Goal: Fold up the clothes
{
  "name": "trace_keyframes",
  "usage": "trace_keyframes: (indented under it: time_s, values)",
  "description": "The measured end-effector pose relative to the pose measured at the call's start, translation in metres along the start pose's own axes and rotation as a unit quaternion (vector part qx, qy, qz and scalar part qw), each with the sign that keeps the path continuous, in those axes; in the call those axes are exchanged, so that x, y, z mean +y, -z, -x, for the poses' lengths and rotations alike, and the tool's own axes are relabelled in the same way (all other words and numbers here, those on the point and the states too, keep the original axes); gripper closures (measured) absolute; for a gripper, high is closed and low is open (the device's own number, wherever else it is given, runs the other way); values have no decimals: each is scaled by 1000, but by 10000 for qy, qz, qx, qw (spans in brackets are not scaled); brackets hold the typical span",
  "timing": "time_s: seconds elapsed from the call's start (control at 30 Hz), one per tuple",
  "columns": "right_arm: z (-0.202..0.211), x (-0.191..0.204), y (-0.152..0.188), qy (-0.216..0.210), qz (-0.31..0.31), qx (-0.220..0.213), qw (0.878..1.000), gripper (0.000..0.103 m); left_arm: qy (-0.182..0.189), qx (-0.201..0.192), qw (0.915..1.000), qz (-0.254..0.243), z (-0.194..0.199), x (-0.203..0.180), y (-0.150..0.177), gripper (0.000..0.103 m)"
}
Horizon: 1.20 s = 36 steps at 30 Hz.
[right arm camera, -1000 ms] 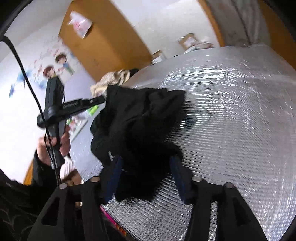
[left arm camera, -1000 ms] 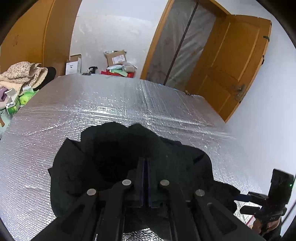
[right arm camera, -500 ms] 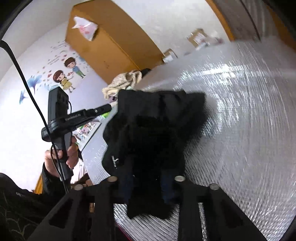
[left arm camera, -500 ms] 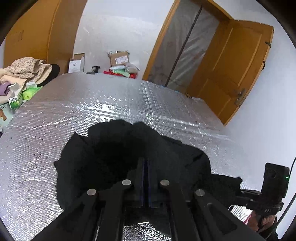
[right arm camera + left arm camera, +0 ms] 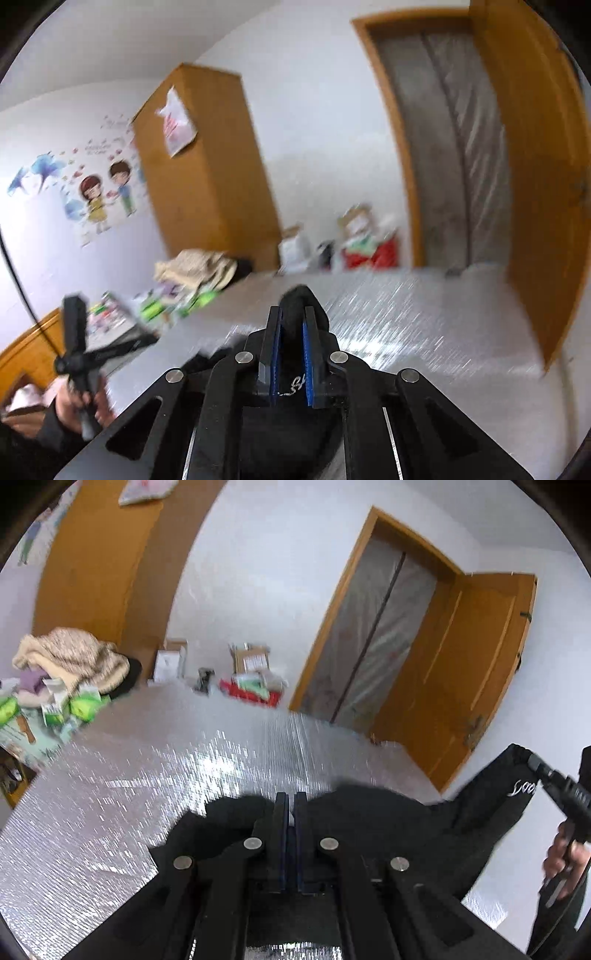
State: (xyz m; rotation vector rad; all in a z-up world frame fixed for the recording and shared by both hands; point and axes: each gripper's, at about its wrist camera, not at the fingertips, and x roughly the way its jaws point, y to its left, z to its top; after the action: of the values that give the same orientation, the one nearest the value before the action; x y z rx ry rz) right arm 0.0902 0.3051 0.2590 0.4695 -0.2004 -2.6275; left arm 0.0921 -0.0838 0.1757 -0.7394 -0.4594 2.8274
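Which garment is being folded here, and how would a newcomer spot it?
Start at the silver quilted table cover. At its near edge hangs the black garment, the only dark cloth there, unlike the beige pile at the far left. White script marks its raised corner.

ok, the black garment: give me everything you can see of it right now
The black garment is soft, matte, dark fabric with small white script near one corner. It is lifted and stretched between both grippers: the left gripper is shut on one bunched part, and the right gripper, jaws closing, pinches a fold that pokes up between its blue pads. Its lower part hangs over the silver quilted surface; whether it touches there is unclear.
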Motion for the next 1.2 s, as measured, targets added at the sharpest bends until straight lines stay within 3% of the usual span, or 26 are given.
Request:
trace_keyframes:
  time_s: [0.17, 0.3, 0.37, 0.47, 0.5, 0.57, 0.63, 0.8, 1.0, 1.1, 1.17, 1.2]
  values:
    - [32, 0, -43, 357, 233, -490, 9979, 99, -166, -763, 9968, -143, 29, -12, -16, 101]
    - [33, -12, -41, 741, 74, -266, 9969, 98, -8, -684, 9974, -220, 26, -19, -19, 101]
    - [20, -32, -19, 817, -248, 240, 9961, 96, 73, -561, 9980, -265, 20, -21, -16, 101]
    - [5, -64, 34, 945, -813, 800, 9890, 72, 151, -329, 9988, -345, 9, -24, -10, 101]
    - [1, -75, 54, 991, -1027, 973, 9850, 63, 167, -256, 9988, -379, 5, -25, -8, 101]
    - [2, -97, 93, 1024, -1549, 1178, 9755, 59, 202, -83, 9987, -470, -4, -27, -1, 101]
    - [2, -118, 129, 1082, -2081, 1412, 9618, 48, 242, 45, 9983, -529, -14, -31, 5, 101]
    - [-13, -157, 197, 903, -2966, 1966, 9302, 45, 406, 361, 9964, -652, -37, -45, 16, 101]
    - [-32, -174, 210, 653, -3238, 1922, 9241, 38, 432, 578, 9947, -737, -49, -55, 27, 101]
    - [-44, -170, 207, 601, -3193, 1996, 9244, 39, 413, 667, 9946, -679, -55, -56, 29, 101]
    - [-50, -165, 206, 562, -3133, 2062, 9253, 57, 409, 727, 9943, -662, -60, -56, 29, 101]
    - [-52, -163, 206, 540, -3122, 2051, 9260, 77, 417, 761, 9940, -664, -62, -56, 29, 101]
